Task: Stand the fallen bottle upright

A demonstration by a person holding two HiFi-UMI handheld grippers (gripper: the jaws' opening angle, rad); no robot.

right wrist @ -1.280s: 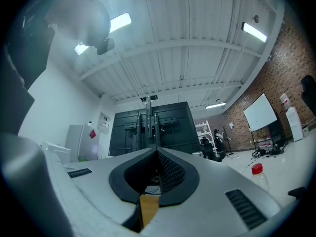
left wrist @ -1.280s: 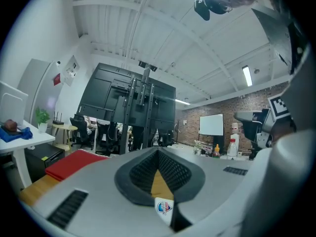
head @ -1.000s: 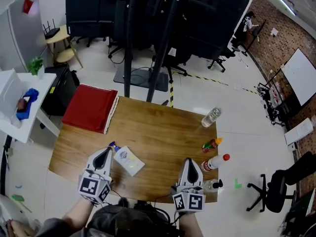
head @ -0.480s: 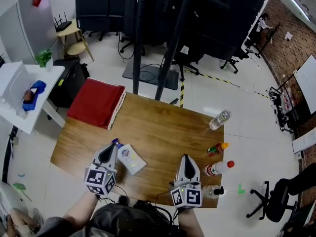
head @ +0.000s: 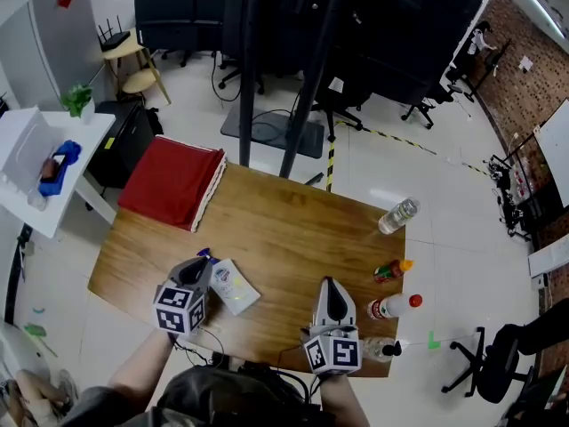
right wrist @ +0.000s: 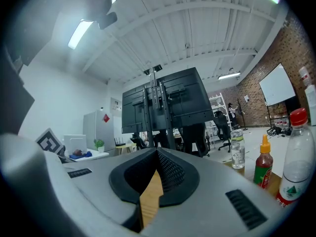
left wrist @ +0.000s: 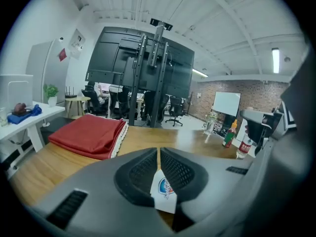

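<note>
The fallen bottle (head: 231,286), white and flat with a blue cap, lies on its side near the front left of the wooden table (head: 284,229). My left gripper (head: 201,264) hangs right at its cap end. Its jaws have just been opening and stand a narrow slit apart. In the left gripper view the bottle's label (left wrist: 164,191) shows just below the left gripper (left wrist: 158,151), and nothing is pinched. My right gripper (head: 330,284) hovers over the front of the table, to the right of the bottle and clear of it. In the right gripper view the right gripper (right wrist: 157,151) is shut and empty.
A folded red cloth (head: 172,182) lies on the far left corner. Along the right edge stand a clear water bottle (head: 396,215), a small red sauce bottle (head: 387,269), a red-capped bottle (head: 394,306) and a black-capped one (head: 380,350). A black stand (head: 267,78) rises behind the table.
My left gripper has sunk and tipped downward toward the bottle's cap end. The right gripper has dropped a little and shifted slightly left. The bottle lies where it was.
</note>
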